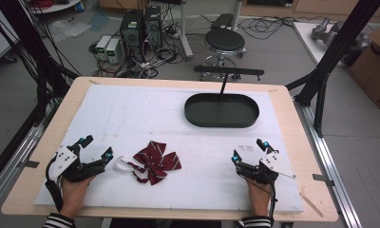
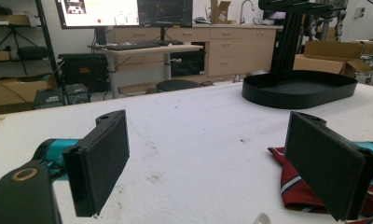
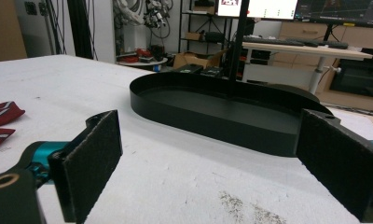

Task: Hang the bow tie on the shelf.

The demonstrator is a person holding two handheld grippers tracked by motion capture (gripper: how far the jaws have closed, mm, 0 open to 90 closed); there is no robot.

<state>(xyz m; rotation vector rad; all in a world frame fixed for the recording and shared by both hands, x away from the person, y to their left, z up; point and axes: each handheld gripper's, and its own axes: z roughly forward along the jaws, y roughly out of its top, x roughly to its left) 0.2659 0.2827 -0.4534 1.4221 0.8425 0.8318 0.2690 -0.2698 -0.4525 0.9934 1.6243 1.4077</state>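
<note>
- A dark red bow tie (image 1: 156, 161) with thin white stripes lies flat on the white sheet that covers the table (image 1: 131, 114), near its front edge and left of the middle.
- Its loops fan out like petals from a central knot, and two tails point toward the front edge.
- A white strap (image 1: 122, 165) curls off its left side, lying loose on the sheet.
- In the left gripper view the bow tie (image 2: 296, 186) sits low at the right, flat and slightly rumpled.

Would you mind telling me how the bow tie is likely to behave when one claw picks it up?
The bow tie lies flat in soft cloth folds, so it will probably droop rather than hold its shape. Its white strap trails loose and would likely dangle. It looks light; a push may bunch it on the white mat rather than slide it.
</note>
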